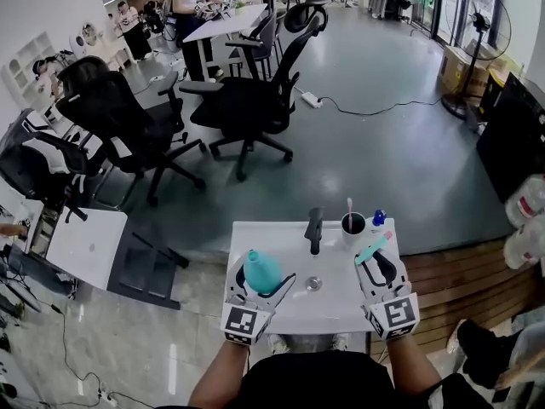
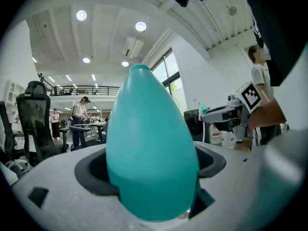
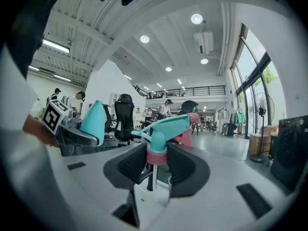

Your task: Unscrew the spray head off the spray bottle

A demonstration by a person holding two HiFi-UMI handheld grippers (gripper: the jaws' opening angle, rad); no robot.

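The left gripper [image 2: 151, 177] is clamping the teal spray bottle [image 1: 260, 269] round its wide lower body, over the white surface [image 1: 281, 239] at 7 o'clock. The bottle's neck is pointing up, uncapped. The right gripper [image 3: 156, 165] is gripping the spray head [image 3: 166, 126] by its pink collar at 4 o'clock, well apart from the bottle. A cup [image 1: 353, 224] is standing at 1 o'clock.
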